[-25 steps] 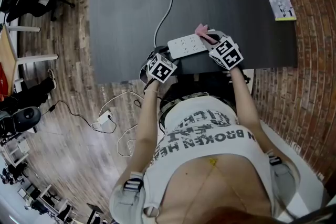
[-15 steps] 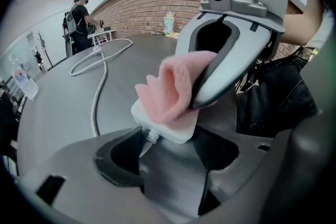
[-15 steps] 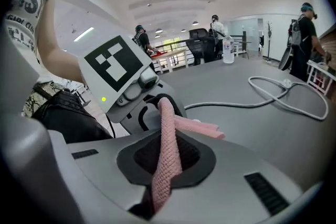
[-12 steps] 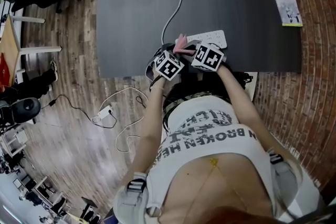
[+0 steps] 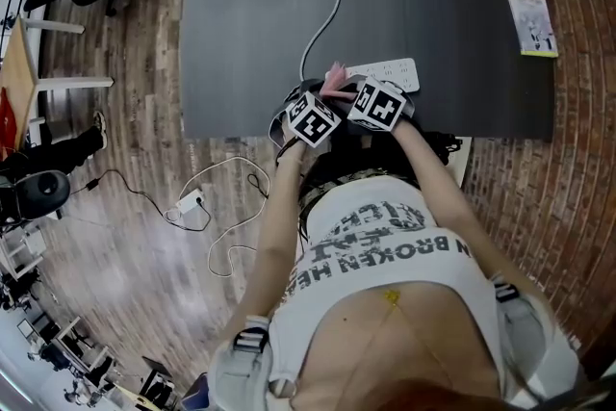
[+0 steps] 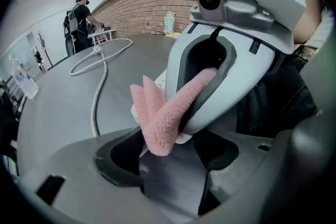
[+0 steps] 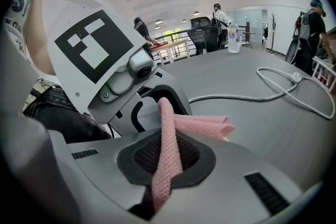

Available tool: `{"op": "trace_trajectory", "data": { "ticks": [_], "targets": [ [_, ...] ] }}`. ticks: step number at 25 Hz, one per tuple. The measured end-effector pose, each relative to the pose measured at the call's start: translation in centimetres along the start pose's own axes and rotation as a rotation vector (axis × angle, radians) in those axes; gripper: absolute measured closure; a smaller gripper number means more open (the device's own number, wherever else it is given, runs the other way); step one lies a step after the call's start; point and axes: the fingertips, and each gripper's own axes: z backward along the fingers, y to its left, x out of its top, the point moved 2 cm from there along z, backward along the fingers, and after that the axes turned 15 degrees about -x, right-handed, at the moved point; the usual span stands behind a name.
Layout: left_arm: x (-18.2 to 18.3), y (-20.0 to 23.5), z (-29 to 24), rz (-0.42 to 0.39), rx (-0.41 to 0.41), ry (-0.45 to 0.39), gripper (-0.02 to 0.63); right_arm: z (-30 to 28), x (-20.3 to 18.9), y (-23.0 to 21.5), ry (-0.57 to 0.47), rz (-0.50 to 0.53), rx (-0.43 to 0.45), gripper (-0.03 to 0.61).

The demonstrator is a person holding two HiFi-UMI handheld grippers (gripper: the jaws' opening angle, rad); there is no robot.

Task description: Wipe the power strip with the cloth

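A: Where was the cloth (image 6: 163, 113) when we stopped to look?

B: We had it up off the table (image 5: 241, 34), strung between our two tools at the near edge. Our right gripper (image 7: 163, 165) had its jaws closed on one end, and the pink strand ran down into the slit between them.

A: And our left gripper (image 6: 168, 160)?

B: Its jaws stood apart. The loose end of the cloth hung just over that gap, but we saw nothing pinched there.

A: The strip (image 5: 390, 70)?

B: It lay flat on the table just beyond the grippers and a little to the right. Its cable (image 5: 322, 24) ran off toward the far side. We could not tell whether the cloth touched it.

A: How did we expect the cloth to behave?

B: It looked soft, light and limp to us. It drooped and folded wherever it was not held. The knitted surface looked rough enough not to slip from the pads. We judged it best to grip a bunched fold and leave a good flap free for wiping.

A: And the strip itself?

B: It seemed stiff plastic and probably light, so we thought it might skid on the smooth top under a wipe. We judged that the free left gripper could steady it at the cable end.
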Motion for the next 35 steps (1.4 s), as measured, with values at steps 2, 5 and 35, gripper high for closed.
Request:
{"op": "trace_trajectory", "data": {
  "ticks": [2, 5, 35],
  "targets": [
    [0.0, 0.0, 0.0, 0.001, 0.0, 0.001, 0.325, 0.0, -0.1, 0.0, 0.0, -0.004, -0.005, 0.561],
    [0.0, -0.1, 0.0, 0.003, 0.0, 0.002, 0.324, 0.0, -0.2, 0.1, 0.003, -0.004, -0.019, 0.563],
    [-0.1, -0.1, 0.1, 0.004, -0.003, 0.009, 0.324, 3.1, -4.1, -3.2, 0.0, -0.115, -0.184, 0.563]
  ]
}}
